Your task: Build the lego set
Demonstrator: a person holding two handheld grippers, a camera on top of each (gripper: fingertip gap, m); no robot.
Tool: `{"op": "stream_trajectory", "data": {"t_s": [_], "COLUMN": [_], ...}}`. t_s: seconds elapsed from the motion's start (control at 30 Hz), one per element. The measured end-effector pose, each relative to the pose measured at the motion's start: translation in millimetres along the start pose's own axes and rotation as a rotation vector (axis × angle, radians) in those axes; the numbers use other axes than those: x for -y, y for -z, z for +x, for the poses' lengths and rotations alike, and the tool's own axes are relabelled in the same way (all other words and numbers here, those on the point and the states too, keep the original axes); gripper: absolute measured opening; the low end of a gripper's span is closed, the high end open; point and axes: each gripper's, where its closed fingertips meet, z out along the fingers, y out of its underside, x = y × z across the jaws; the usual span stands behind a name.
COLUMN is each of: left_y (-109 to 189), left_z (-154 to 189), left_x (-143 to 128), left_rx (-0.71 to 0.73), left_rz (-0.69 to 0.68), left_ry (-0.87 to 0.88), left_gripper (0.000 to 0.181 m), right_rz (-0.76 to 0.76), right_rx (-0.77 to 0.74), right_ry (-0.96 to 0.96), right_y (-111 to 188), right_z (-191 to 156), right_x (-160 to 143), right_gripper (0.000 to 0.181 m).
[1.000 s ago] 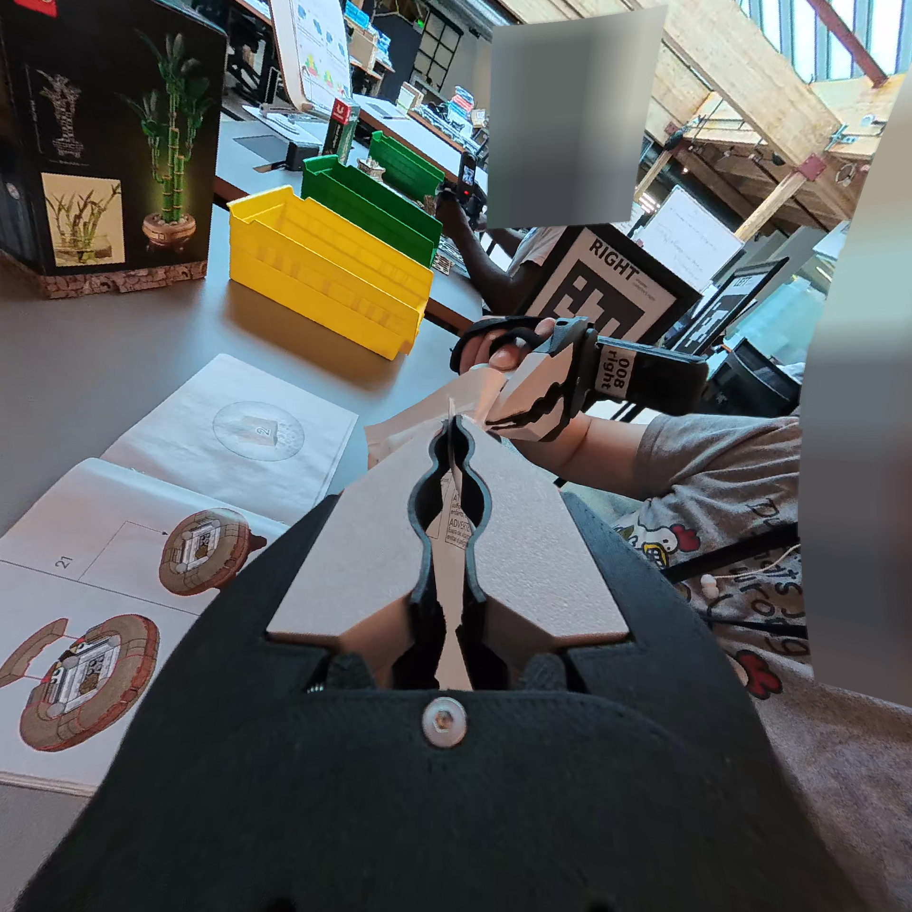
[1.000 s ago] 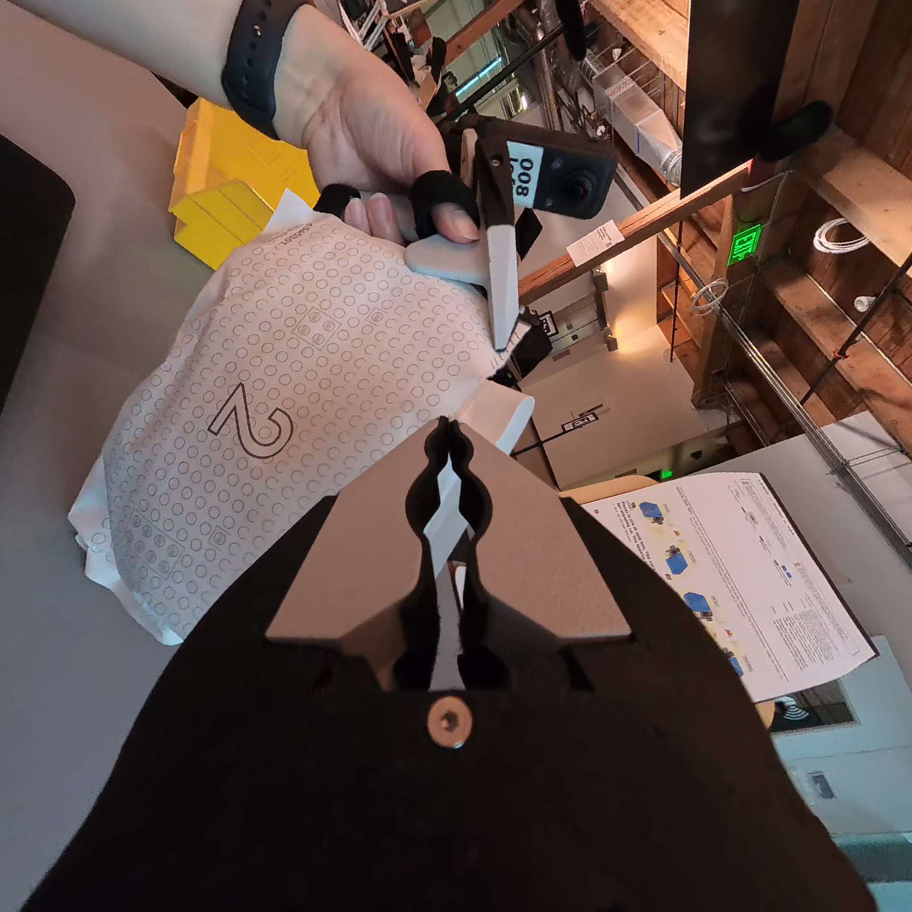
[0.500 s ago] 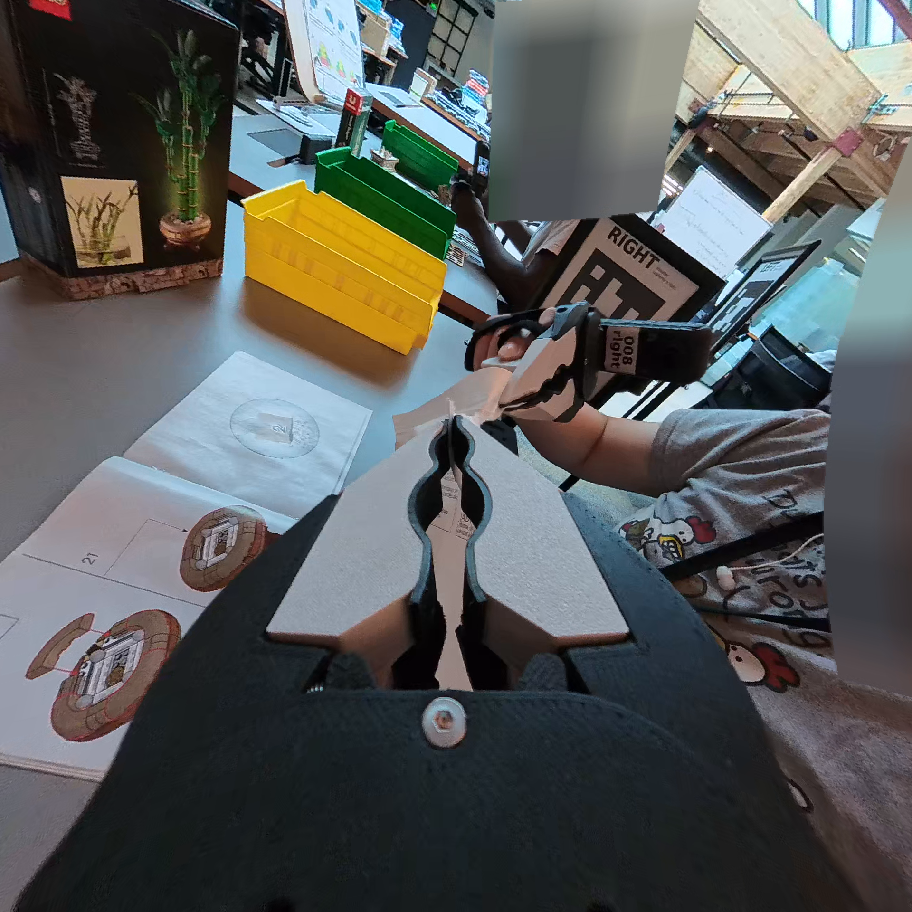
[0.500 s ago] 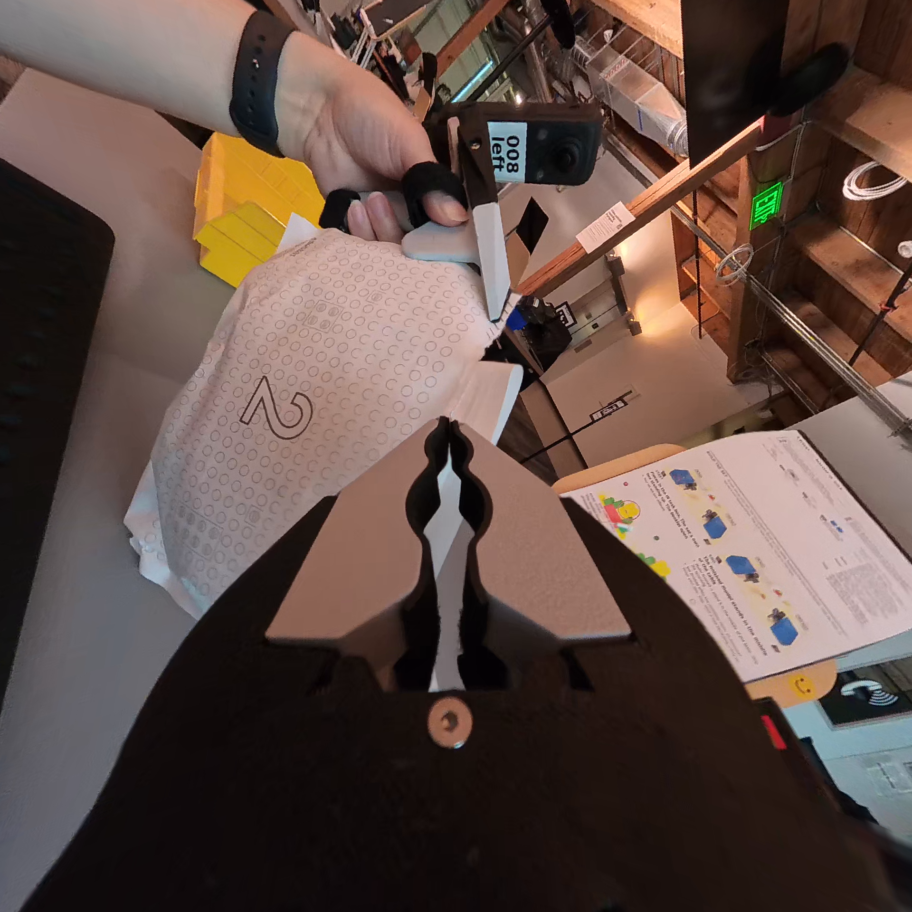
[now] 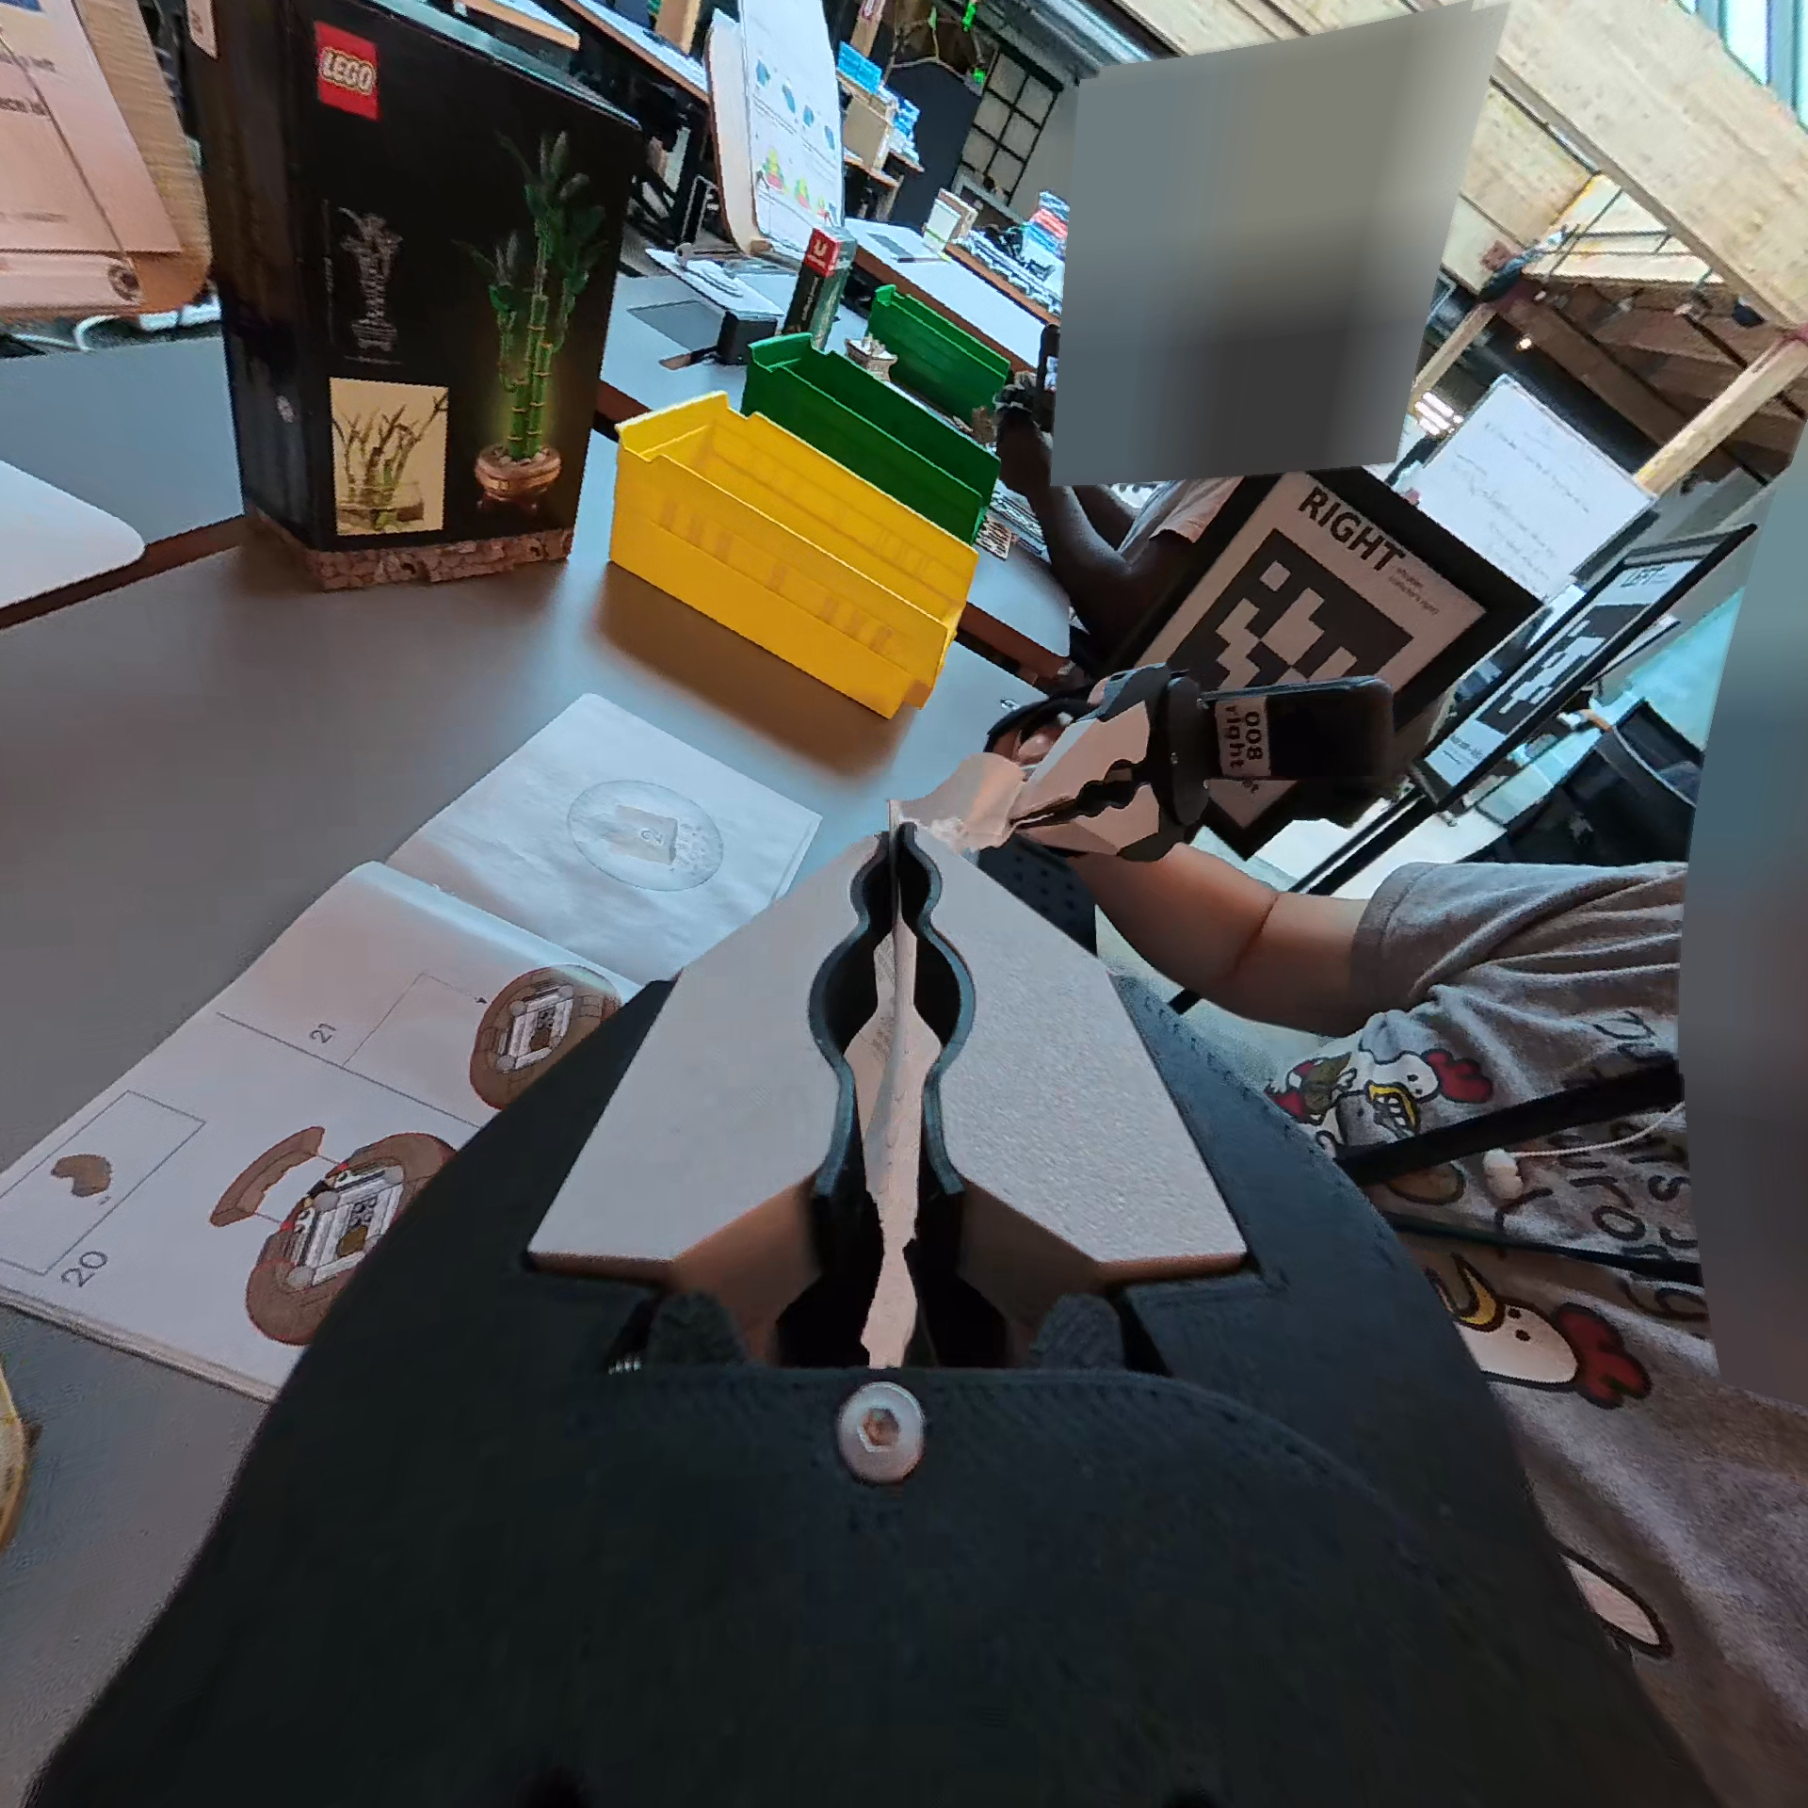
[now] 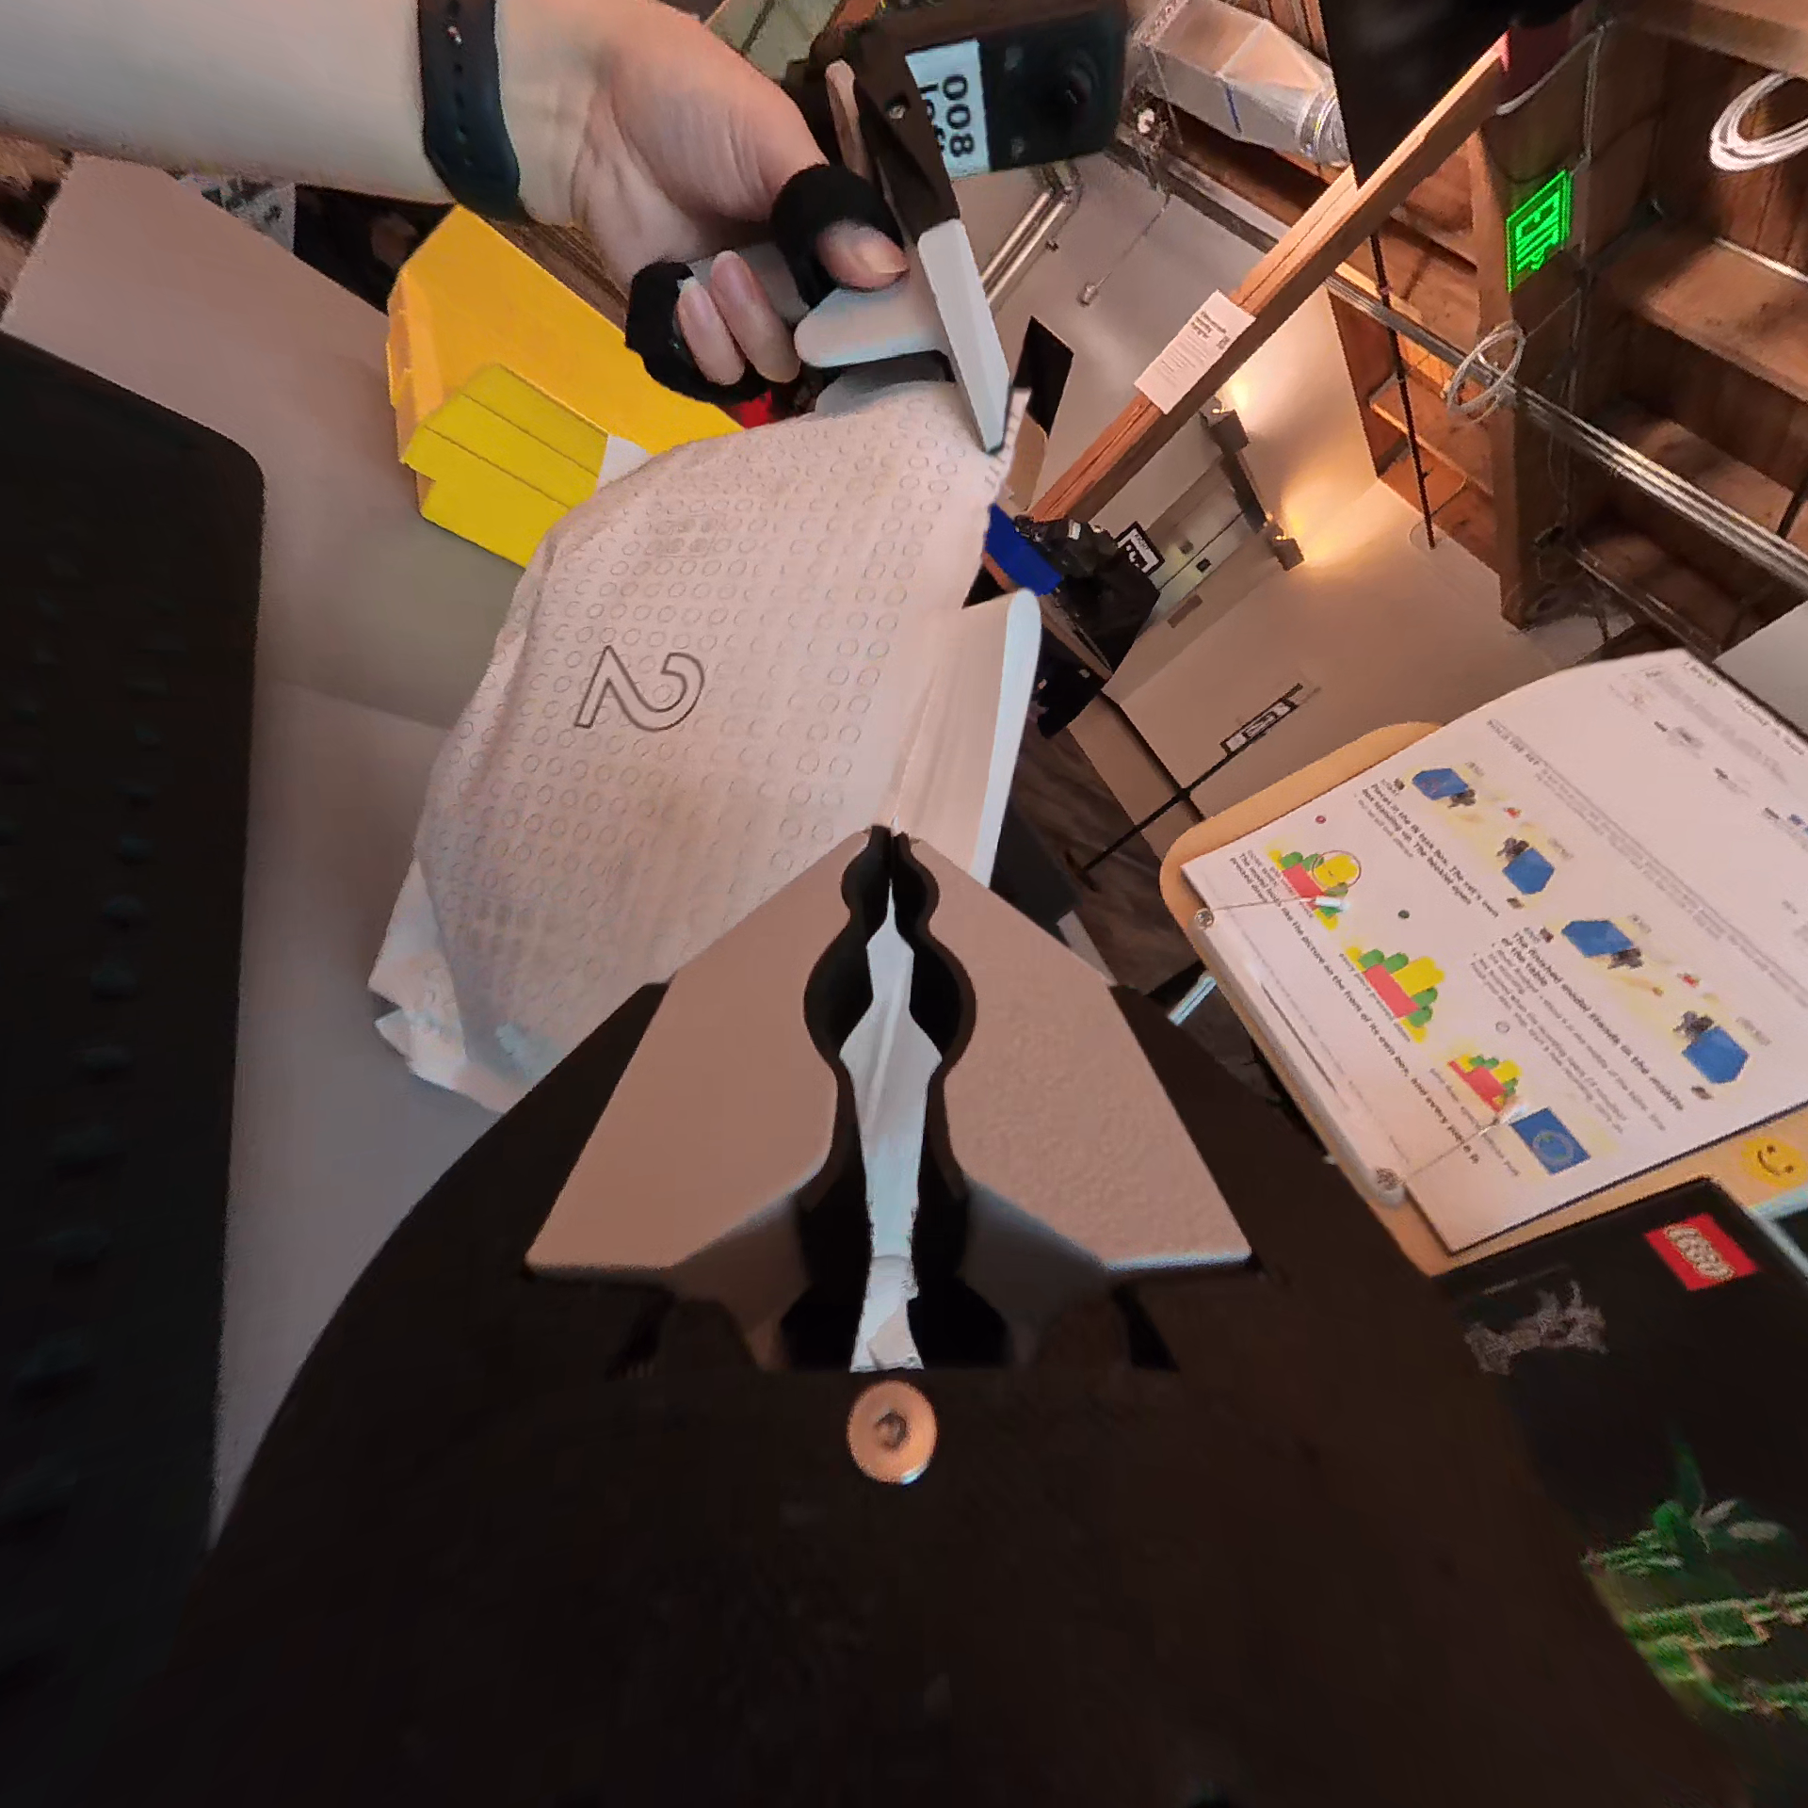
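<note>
A white paper bag (image 6: 685, 744) printed with small circles and a number hangs between my two grippers above the grey table (image 5: 293, 704). My right gripper (image 6: 890, 843) is shut on a flap of its top edge. My left gripper (image 5: 898, 843) is shut on the other side of the top edge, and it also shows in the right wrist view (image 6: 988, 430) at the bag's upper corner. In the left wrist view the right gripper (image 5: 1022, 817) holds a torn strip of the bag (image 5: 964, 807). The bag's contents are hidden.
An open instruction booklet (image 5: 372, 1017) lies on the table to the left. Behind it stand a yellow bin (image 5: 783, 577), a green bin (image 5: 871, 430) and the black set box (image 5: 411, 293). A board with a printed sheet (image 6: 1526, 929) is on the right. A person's torso (image 5: 1516, 1125) is close by. Spacing between my two grippers at the tips: around 15 centimetres.
The two grippers have pulled apart, and the bag's top edge has torn open wider between them. Both stay shut on the bag.
</note>
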Motion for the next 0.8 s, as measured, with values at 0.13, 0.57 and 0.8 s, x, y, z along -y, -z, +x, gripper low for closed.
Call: {"op": "stream_trajectory", "data": {"t_s": [0.13,0.57,0.8], "left_y": [4.2,-4.9,5.9], "left_z": [-5.0,-13.3,-20.3], "left_x": [-2.2,-8.7,-6.0], "left_rx": [0.012,0.043,0.05], "left_rz": [0.01,0.005,0.055], "left_ry": [0.015,0.032,0.061], "left_gripper": [0.0,0.0,0.0], "right_rz": [-0.013,-0.019,-0.045], "right_rx": [-0.006,-0.032,-0.033], "right_ry": [-0.039,-0.088,-0.113], "right_y": [8.7,17.1,28.0], "right_z": [-5.2,-16.8,-18.4], "right_x": [-10.7,-24.2,-33.2], "right_gripper": [0.0,0.0,0.0]}}
